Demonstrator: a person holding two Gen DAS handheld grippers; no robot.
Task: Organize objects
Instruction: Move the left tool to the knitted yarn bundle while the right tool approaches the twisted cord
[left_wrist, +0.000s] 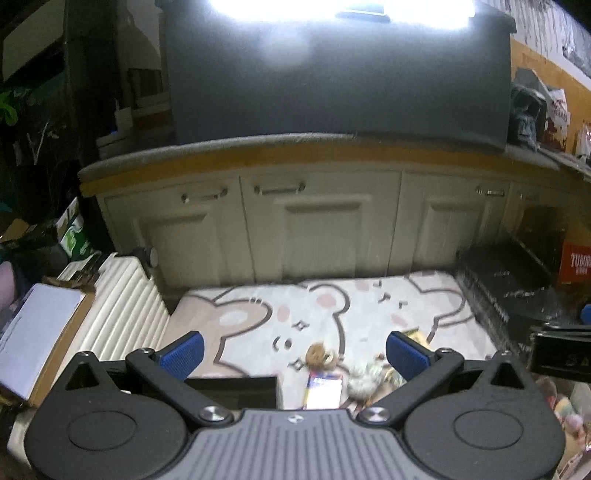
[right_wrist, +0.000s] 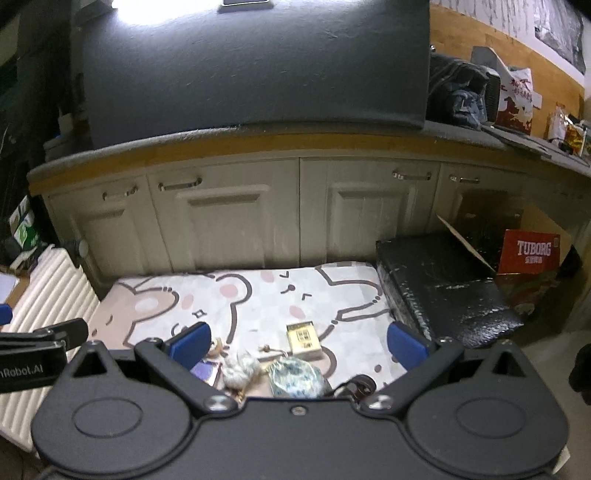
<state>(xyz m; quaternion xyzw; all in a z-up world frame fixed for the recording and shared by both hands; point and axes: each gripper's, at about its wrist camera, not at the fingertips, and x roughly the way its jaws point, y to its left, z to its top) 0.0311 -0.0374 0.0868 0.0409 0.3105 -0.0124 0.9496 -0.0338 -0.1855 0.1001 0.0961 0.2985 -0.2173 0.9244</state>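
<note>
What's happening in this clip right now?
A person holds two handheld grippers over a bear-print mat on the floor. Both the left gripper and the right gripper are open and hold nothing. Small clutter lies at the mat's near edge: a flat yellow-beige box, a crumpled blue-and-white bag and a whitish wad. Nothing has been picked up at this moment.

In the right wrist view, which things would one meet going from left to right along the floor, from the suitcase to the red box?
White ribbed suitcase → bear-print mat with small items, among them a yellow box → black box → red Tuborg box.
</note>
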